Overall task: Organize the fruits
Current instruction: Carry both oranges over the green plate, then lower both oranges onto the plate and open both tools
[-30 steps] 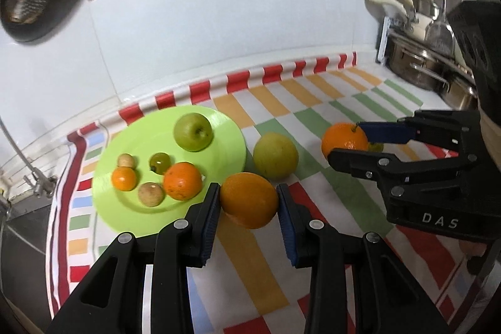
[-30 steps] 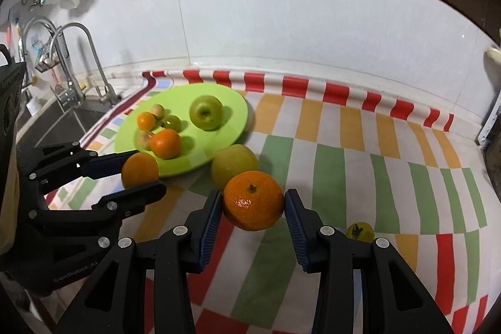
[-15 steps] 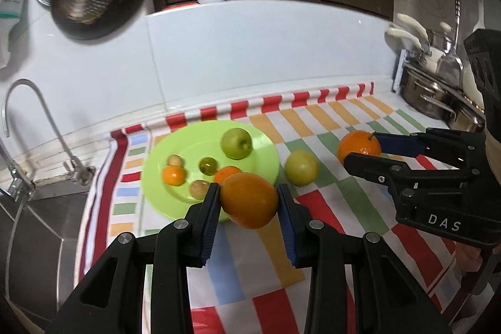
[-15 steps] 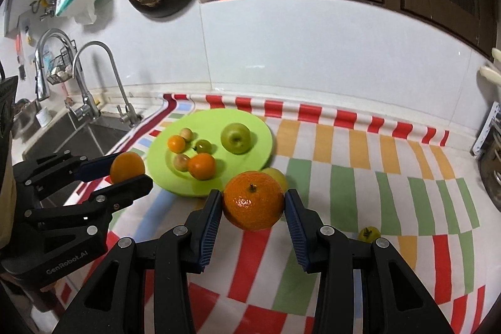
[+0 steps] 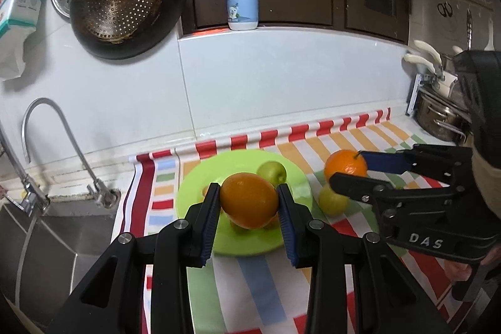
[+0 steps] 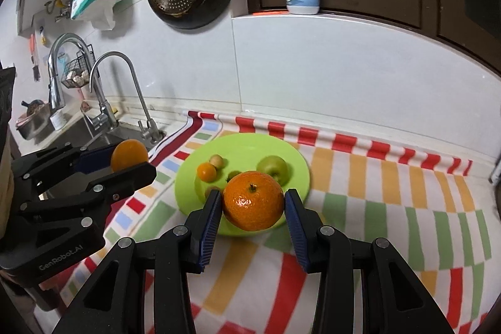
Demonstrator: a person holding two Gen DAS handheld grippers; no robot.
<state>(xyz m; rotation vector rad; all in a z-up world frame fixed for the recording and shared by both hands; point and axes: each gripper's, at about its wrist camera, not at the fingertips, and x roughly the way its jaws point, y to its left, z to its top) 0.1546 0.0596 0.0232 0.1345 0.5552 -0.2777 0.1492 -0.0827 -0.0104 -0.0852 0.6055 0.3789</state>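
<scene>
Left gripper (image 5: 247, 202): an orange (image 5: 249, 200) is clamped between the fingers, which are closed only to the fruit's width; it is held clear of the worktop, in front of the plate.
Right gripper (image 6: 253, 202): a stemmed mandarin (image 6: 253, 200) is pinched the same way, stem up, also lifted, with the plate behind it.
Plate (image 6: 294, 168): a green apple (image 6: 272, 167), a small orange fruit (image 6: 206, 172) and several smaller ones are already seated on it; bare green is seen at the far and right side.
Loose fruit: a yellow-green one (image 5: 333, 200) is left on the striped cloth (image 6: 391, 208), just beside the plate's right rim.
Step judged: both fruits are to be carried over the plate.
Advice: each should be lowered onto bare green before release, one at a time, so nothing is knocked or set rolling.
Far: tap (image 6: 125, 89) and sink at the left, white wall behind.
</scene>
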